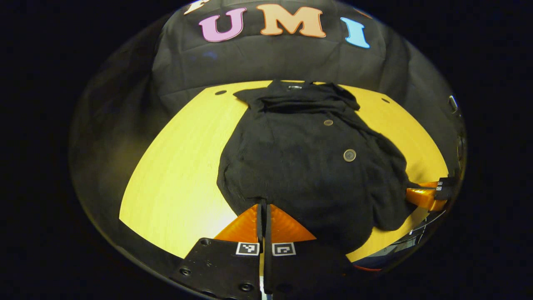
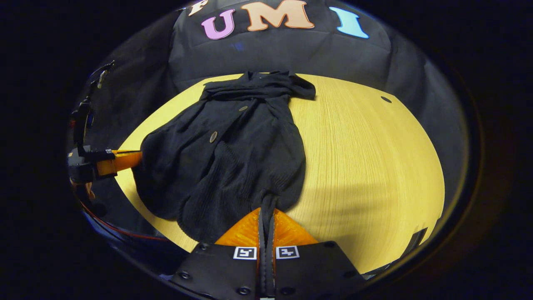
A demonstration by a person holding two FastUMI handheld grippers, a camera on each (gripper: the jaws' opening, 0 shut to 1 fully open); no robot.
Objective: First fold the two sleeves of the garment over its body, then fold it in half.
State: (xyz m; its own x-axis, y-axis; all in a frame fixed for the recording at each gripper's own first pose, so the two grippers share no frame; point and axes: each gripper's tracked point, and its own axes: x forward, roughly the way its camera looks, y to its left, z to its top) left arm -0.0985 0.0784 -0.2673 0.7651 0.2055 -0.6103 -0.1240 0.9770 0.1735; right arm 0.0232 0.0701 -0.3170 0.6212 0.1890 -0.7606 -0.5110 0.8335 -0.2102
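Note:
A black buttoned garment (image 1: 308,166) lies lengthwise on the yellow table (image 1: 183,175), collar at the far end and sleeves lying in over the body. My left gripper (image 1: 263,205) is shut on the near hem at its left corner. In the same view my right gripper (image 1: 412,192) grips the hem's other corner. In the right gripper view, the garment (image 2: 233,154) stretches away to the left, and my right gripper (image 2: 266,211) is shut on a pinch of hem fabric. My left gripper (image 2: 139,157) shows at the far left against the cloth's edge.
The table (image 2: 366,158) has a wide bare stretch to the right of the garment in the right gripper view. Small dark holes (image 1: 220,92) dot its far edge. A hand and cables (image 2: 85,125) show behind the left gripper.

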